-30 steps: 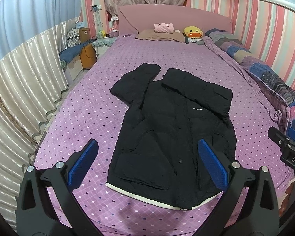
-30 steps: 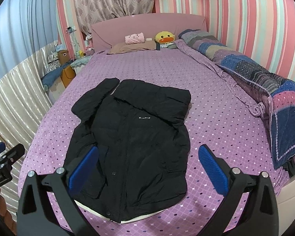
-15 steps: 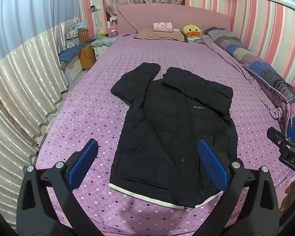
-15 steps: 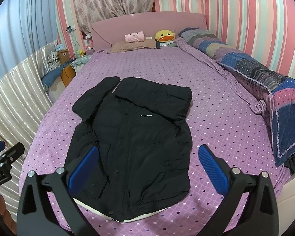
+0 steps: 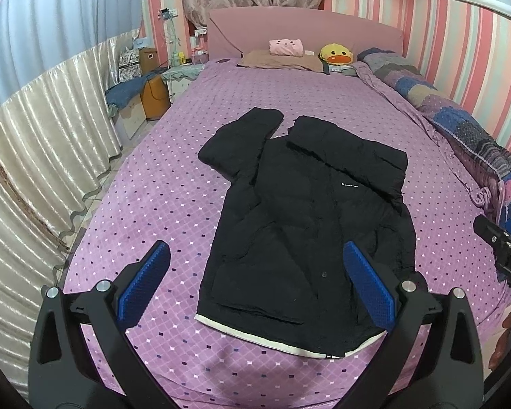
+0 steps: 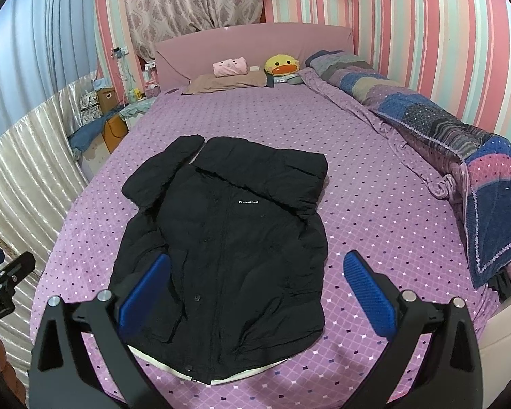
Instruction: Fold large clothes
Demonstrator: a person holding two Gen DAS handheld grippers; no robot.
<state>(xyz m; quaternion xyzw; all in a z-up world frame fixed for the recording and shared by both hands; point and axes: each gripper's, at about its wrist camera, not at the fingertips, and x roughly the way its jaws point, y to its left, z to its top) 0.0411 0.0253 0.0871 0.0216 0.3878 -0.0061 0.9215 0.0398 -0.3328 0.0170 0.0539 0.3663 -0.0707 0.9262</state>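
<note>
both grippers [image 5: 255,289] [image 6: 255,289] spread wide, empty, above jacket [image 5: 310,231]; grab the hem corners evenly, fold toward the collar.

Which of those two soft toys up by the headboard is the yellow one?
The duck plush, round with an orange beak, lying right of the pink plush, which is a flat roll resting on the brown pillow.

Jacket [image 5: 299,225] is matt black cloth, puffy and creased, with a pale hem band. Bedspread [image 5: 173,184] is soft purple fabric, diamond print. My left hand-held gripper [image 5: 255,286] has ribbed blue pads [image 5: 143,283] on matt black plastic arms with shiny metal screws; my right hand-held gripper [image 6: 255,289] looks the same. Side curtain [image 5: 41,136] is glossy satin.
</note>
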